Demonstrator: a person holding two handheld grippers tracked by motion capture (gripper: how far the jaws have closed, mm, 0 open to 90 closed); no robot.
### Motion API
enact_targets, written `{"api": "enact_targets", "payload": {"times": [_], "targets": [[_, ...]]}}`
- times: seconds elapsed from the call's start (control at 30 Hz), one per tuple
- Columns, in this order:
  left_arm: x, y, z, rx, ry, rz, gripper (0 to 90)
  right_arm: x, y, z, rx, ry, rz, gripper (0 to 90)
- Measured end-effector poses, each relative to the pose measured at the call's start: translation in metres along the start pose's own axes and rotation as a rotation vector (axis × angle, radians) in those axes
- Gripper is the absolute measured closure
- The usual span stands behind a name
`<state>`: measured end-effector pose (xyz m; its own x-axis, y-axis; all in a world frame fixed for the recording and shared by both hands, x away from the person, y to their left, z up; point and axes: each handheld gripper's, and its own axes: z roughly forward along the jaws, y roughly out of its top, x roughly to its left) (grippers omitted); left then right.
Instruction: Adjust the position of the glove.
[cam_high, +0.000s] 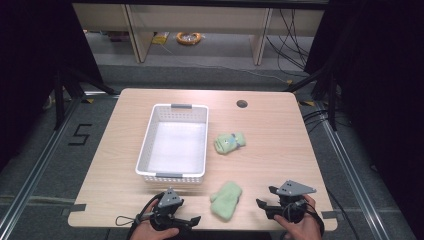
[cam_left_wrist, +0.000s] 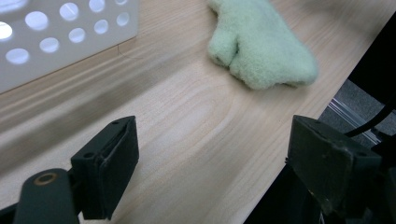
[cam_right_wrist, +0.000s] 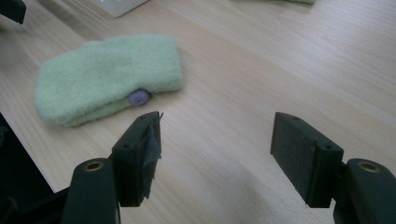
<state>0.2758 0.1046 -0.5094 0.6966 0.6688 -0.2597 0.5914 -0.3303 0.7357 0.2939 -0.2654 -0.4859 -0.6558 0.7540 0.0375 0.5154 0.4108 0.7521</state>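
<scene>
Both sitting open and empty, left gripper (cam_high: 192, 220) and right gripper (cam_high: 261, 204) flanking the near mitten (cam_high: 225, 200) by the table edge (cam_high: 200, 227). Probably risking nudging the fuzzy thing overboard, coming in low.

The high view looks forward and down from above the person's edge of the worktop (cam_high: 280, 135), taking in its whole surface. Each gripper view rides low and close over the wood, looking along its own tongs. All three share the near green mitten (cam_high: 225, 200) (cam_left_wrist: 261, 44) (cam_right_wrist: 107, 77).
</scene>
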Motion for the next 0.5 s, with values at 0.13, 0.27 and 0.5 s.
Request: {"api": "enact_targets", "payload": {"times": [0.13, 0.27, 0.5], "targets": [[-0.002, 0.000, 0.002, 0.001, -0.002, 0.006, 16.6, -0.001, 0.001, 0.000, -0.008, 0.006, 0.005, 33.9], [-0.002, 0.000, 0.002, 0.032, -0.003, 0.020, 16.5, 0.000, 0.003, 0.002, -0.023, 0.019, -0.007, 34.3], [-0.003, 0.002, 0.002, 0.019, -0.025, 0.007, 16.9, 0.004, 0.012, 0.003, -0.041, 0.076, 0.016, 40.1]]}}
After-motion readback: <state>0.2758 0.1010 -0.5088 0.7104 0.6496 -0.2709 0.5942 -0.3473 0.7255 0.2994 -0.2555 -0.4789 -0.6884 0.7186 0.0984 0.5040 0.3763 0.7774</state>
